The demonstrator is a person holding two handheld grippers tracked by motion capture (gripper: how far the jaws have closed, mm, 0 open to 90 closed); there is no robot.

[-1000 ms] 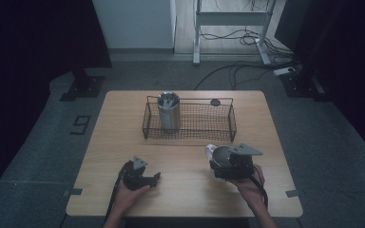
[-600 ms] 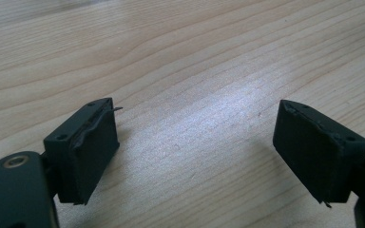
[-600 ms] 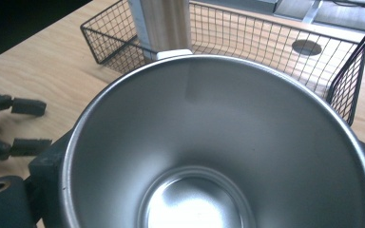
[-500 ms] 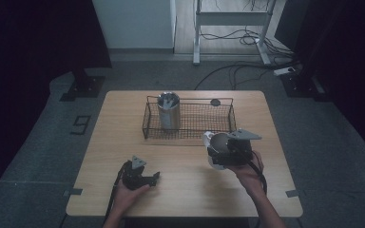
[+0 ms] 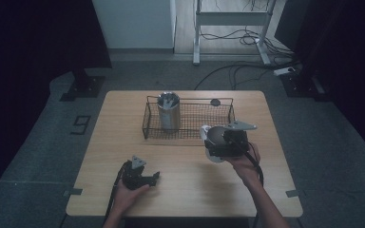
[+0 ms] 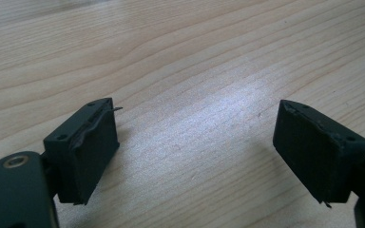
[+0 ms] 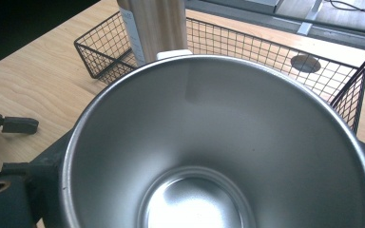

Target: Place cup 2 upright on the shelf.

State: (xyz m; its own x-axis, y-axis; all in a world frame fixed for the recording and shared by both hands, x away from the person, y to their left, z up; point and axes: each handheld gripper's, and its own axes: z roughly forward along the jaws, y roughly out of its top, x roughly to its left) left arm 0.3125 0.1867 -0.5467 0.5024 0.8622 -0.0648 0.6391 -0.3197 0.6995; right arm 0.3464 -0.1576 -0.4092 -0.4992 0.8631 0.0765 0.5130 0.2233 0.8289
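My right gripper (image 5: 217,142) is shut on a steel cup (image 5: 215,137), held tipped above the table just in front of the wire basket (image 5: 221,124). The right gripper view looks straight into the cup's shiny, empty inside (image 7: 209,142), with the dark jaws at either side of its wall. A second steel cup (image 5: 168,111) stands upright in the basket's left end (image 7: 154,26). Near the table's front left, my left gripper (image 5: 147,179) rests low over the wood, its jaws (image 6: 195,118) apart with nothing between them.
The basket's right part (image 7: 275,52) holds nothing. A small dark round disc (image 5: 215,102) lies on the table behind the basket. The wooden tabletop (image 5: 185,161) is bare between the two hands. Cables and a metal stand (image 5: 228,28) are on the floor beyond.
The right hand has lifted the cup and carried it toward the basket. The left hand and its gripper have stayed where they were.
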